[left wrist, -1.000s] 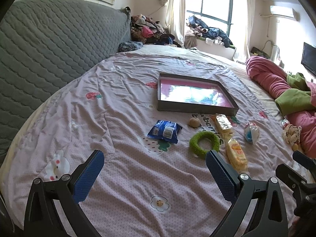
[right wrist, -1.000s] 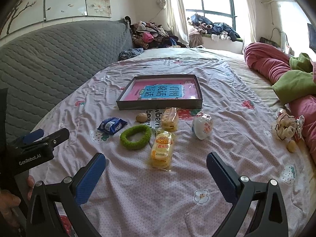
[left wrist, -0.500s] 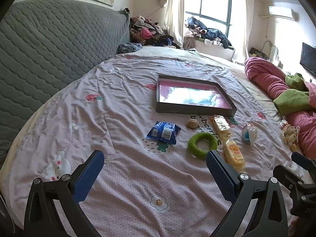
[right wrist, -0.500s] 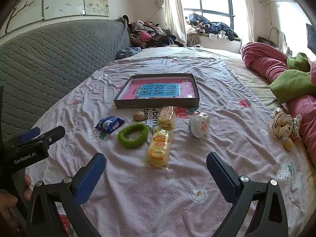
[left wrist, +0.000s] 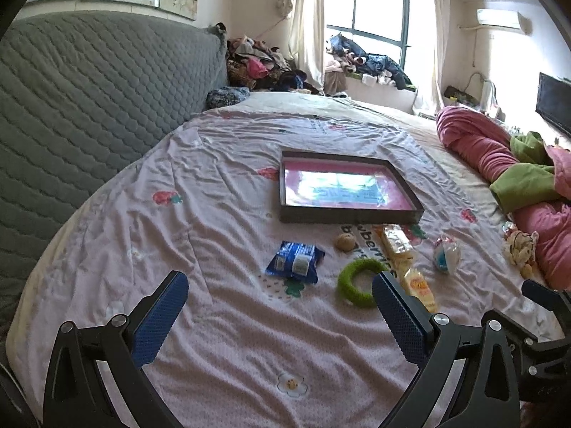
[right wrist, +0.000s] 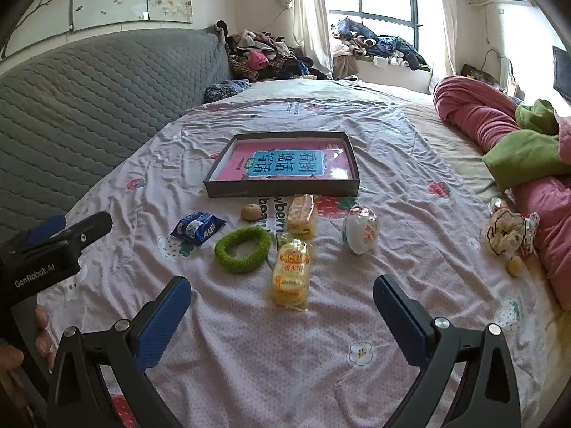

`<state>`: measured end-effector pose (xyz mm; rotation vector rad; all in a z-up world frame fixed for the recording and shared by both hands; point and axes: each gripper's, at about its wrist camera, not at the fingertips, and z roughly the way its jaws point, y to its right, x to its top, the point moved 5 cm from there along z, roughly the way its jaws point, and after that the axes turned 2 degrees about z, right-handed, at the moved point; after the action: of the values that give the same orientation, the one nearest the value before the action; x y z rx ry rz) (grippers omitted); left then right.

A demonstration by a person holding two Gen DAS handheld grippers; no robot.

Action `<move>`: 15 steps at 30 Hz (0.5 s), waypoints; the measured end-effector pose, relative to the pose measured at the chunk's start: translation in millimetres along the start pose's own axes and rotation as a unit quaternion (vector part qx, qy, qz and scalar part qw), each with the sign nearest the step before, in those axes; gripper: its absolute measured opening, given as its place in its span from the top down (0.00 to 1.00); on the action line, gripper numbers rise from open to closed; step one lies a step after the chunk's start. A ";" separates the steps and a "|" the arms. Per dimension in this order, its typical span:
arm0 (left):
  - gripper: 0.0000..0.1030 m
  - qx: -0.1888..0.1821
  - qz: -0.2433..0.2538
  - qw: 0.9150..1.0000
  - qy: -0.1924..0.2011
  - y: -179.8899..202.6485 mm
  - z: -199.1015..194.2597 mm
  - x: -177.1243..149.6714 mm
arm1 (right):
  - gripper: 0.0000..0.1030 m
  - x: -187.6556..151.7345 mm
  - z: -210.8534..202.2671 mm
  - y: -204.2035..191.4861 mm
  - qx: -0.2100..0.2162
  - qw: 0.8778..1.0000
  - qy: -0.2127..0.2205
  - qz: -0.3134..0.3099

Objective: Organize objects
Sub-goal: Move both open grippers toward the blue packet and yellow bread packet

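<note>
Hovering above the bed [right wrist: 232, 339], the right gripper [right wrist: 282, 306] has its jaws spread wide and empty, as does the left gripper [left wrist: 278, 315] beside it. Just ahead of the right jaws lies a yellow snack pack [right wrist: 291, 274], with a green ring [right wrist: 242, 249] to its left and a white wrapped ball [right wrist: 360, 230] ahead to the right. Ahead of the left jaws, a blue packet [left wrist: 296, 262] lies apart from the ring. Farther on sit a second bread pack [right wrist: 302, 215] and a small round cookie [right wrist: 251, 211], both just short of the dark shallow tray [right wrist: 285, 189], which holds a pink book [right wrist: 285, 164].
</note>
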<state>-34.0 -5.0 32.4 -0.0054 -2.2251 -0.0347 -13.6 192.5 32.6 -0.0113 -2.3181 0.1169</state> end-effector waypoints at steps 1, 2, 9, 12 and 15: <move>0.00 -0.001 0.001 1.000 0.000 0.4 1.3 1.8 | 0.00 1.8 1.0 -0.8 -0.001 1.000 -0.002 -0.001; 0.00 -0.001 0.002 1.000 0.000 0.4 3.3 3.5 | 0.00 3.5 2.7 -1.7 -0.003 1.000 -0.003 -0.002; 0.00 -0.001 0.008 1.000 -0.015 0.9 27.3 7.8 | 0.00 9.1 18.0 -4.5 -0.014 1.000 -0.014 -0.008; 0.00 0.001 0.011 1.000 -0.018 1.0 40.2 7.5 | 0.00 7.6 28.1 -5.9 -0.012 1.000 -0.022 -0.008; 0.00 0.004 0.015 1.000 -0.022 1.5 53.6 7.4 | 0.00 4.5 40.8 -4.7 -0.017 0.999 -0.034 -0.008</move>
<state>-81.0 -2.1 5.7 -0.0347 -2.2685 -0.0087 -46.4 184.7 8.6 -0.0063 -2.3878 0.0720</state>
